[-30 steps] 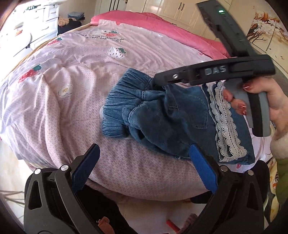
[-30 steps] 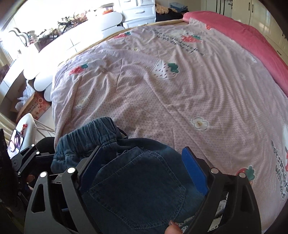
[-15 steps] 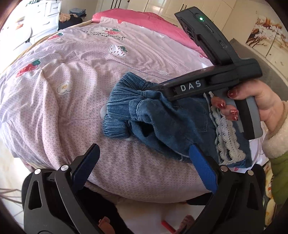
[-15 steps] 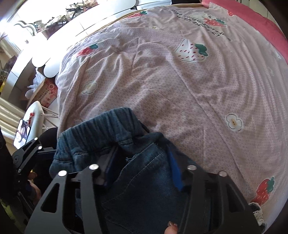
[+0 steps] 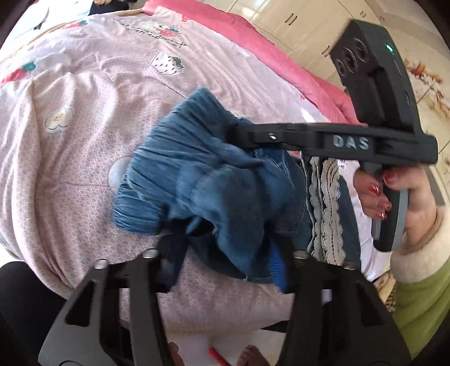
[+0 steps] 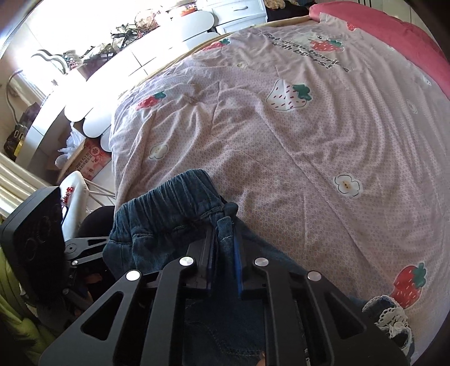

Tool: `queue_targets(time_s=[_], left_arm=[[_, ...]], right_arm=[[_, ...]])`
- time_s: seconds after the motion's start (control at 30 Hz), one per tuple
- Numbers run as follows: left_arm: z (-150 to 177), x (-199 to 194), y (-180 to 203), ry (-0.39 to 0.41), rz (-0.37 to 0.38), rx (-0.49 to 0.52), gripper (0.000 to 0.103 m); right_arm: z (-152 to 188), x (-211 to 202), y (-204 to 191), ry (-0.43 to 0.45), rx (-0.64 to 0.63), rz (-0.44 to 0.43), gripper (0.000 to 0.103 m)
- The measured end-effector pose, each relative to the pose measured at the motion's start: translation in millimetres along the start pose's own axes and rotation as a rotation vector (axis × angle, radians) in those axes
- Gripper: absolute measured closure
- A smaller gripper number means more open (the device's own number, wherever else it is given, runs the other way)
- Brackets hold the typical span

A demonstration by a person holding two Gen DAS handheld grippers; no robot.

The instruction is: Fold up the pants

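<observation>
Blue denim pants (image 5: pixel 197 180) lie bunched on a pink strawberry-print quilt (image 5: pixel 70 140) near the bed's front edge, their white lace hem (image 5: pixel 323 202) to the right. My left gripper (image 5: pixel 225 253) is at the near edge of the bunch. Its jaws are closing, and a lump of denim fills the gap between the pads. A hand with red nails holds my right gripper (image 5: pixel 239 135), which reaches in from the right onto the gathered waistband. In the right wrist view the right gripper (image 6: pixel 223 233) is closing, its pads pinching a narrow fold of the pants (image 6: pixel 163 208).
A pink blanket (image 5: pixel 281 56) covers the bed's far side, with cream cabinets (image 5: pixel 295 22) behind it. A white cluttered dresser (image 6: pixel 126 56) and a cardboard box (image 6: pixel 90 160) stand beside the bed. The floor shows below the quilt's front edge, with a red item (image 5: pixel 216 354) on it.
Both grippers went from wide open to closed in on denim. The right one narrowed onto a waistband fold. The left one moved forward to the pants' near edge and the fabric bunched up.
</observation>
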State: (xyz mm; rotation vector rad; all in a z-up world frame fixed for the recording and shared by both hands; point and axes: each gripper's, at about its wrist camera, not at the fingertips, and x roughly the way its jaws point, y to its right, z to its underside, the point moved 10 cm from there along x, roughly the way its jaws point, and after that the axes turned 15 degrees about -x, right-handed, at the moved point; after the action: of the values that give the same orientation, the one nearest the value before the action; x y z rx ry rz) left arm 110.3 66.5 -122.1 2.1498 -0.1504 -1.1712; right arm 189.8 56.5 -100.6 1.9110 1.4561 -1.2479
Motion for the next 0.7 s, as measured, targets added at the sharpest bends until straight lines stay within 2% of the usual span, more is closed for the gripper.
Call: queue_targets(time_s=[0.07, 0.17, 0.43, 0.7], left_arm=[[-4, -4, 1, 0.013, 0.011, -0.001, 0.08], [-7, -11, 14, 0.039, 0.015, 0.041, 0.085], [-10, -24, 79, 0.102, 0.022, 0.201, 0.085], [19, 0, 151, 0.051, 0.051, 0.345, 0.085]], right_arm=[[0, -6, 0, 0.016, 0.001, 0.002, 0.093], [-1, -16, 1, 0.041, 0.007, 0.006, 0.093], [18, -78, 19, 0.153, 0.049, 0.046, 0.093], [79, -135, 51, 0.223, 0.134, 0.109, 0.093]])
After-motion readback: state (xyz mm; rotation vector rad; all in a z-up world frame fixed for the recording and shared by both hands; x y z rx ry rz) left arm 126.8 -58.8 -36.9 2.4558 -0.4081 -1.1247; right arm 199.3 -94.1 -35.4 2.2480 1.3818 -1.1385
